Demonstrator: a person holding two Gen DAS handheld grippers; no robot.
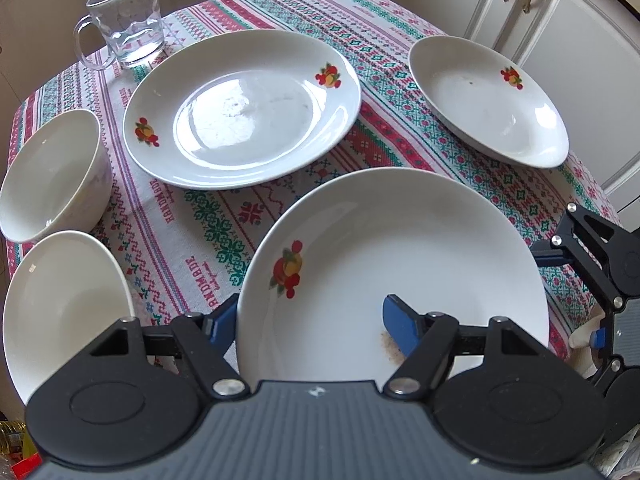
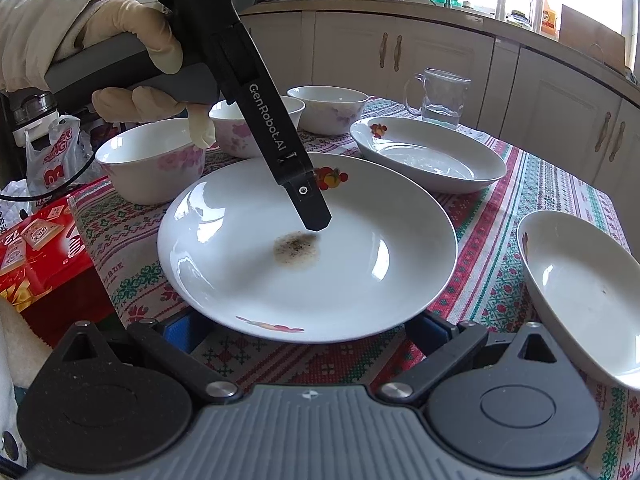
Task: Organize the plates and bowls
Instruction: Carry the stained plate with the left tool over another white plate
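Note:
A white fruit-print plate with a brown smear [image 1: 400,264] [image 2: 304,256] lies near the table's front. My left gripper [image 1: 310,322] straddles its near rim, one blue finger [image 1: 400,324] inside the dish and one [image 1: 220,320] outside; whether it clamps is unclear. It also shows in the right wrist view, its fingertip [image 2: 316,216] over the smear. My right gripper [image 2: 308,330] is open at the plate's other edge, its blue pads [image 2: 180,330] low beside the rim. Two more fruit-print plates [image 1: 244,108] [image 1: 488,100] and white bowls [image 1: 52,172] [image 1: 64,304] stand around.
A glass mug [image 1: 124,20] with a little water stands at the back of the patterned tablecloth [image 1: 168,240]. Three floral bowls [image 2: 152,160] line the table's left side. A red box [image 2: 36,248] and a plastic bag [image 2: 52,152] sit off the table's left edge. Cabinets surround.

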